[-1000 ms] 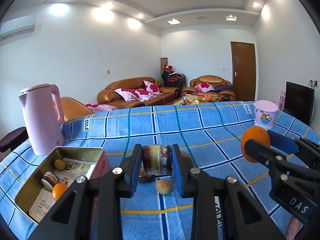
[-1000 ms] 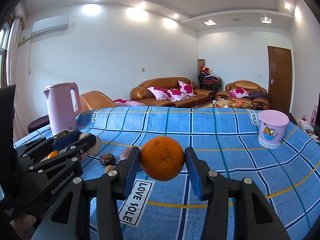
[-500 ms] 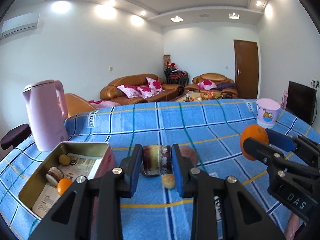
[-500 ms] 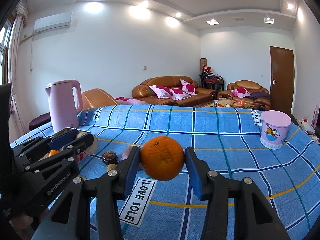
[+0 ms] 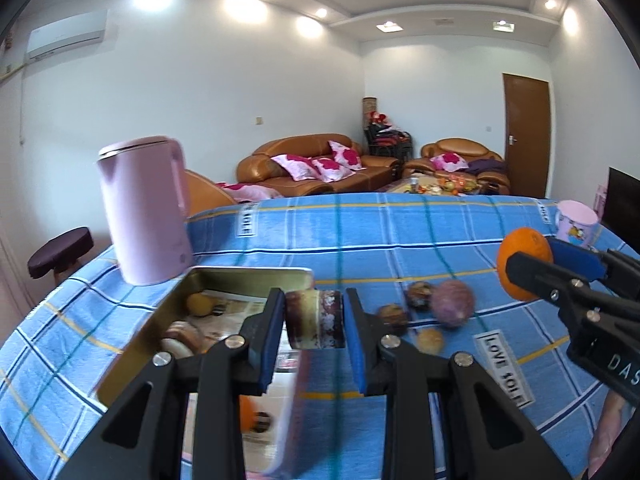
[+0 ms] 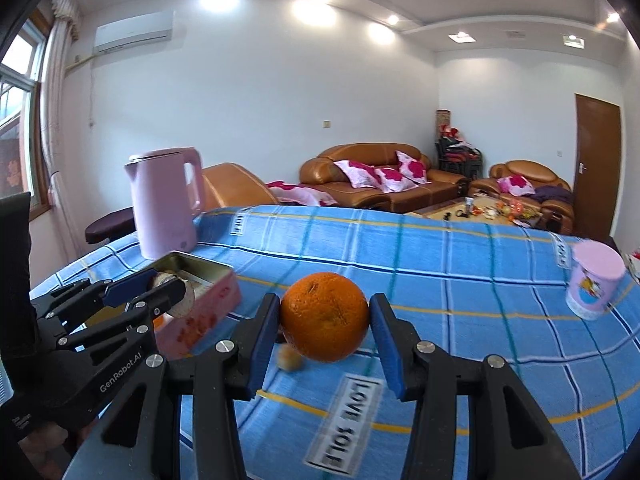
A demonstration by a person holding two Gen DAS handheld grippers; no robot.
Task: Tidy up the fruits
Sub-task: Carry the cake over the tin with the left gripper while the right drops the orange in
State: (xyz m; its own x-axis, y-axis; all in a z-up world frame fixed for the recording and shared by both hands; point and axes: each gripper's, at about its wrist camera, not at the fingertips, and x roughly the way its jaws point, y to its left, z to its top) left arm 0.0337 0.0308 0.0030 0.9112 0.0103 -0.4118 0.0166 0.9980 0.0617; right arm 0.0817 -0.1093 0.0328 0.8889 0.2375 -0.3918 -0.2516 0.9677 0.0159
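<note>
Orange fruit (image 6: 324, 317), pink kettle (image 6: 164, 208), blue-checked cloth (image 6: 460, 280).

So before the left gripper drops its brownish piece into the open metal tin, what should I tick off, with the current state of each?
1. Left gripper clamped on the brown-and-white cylindrical piece: ok, held between both pads.
2. Piece positioned over the rectangular gold-lined metal tin: cannot tell; it looks near the tin's right edge.
3. Tin open with free room inside: ok, no lid on it, a few small fruits and a paper liner inside.
4. Right gripper secure on the round orange: ok.
5. Right gripper out of the drop path: ok, it sits off to the right.
6. Pink electric kettle apart from the tin: ok, behind it.
</note>
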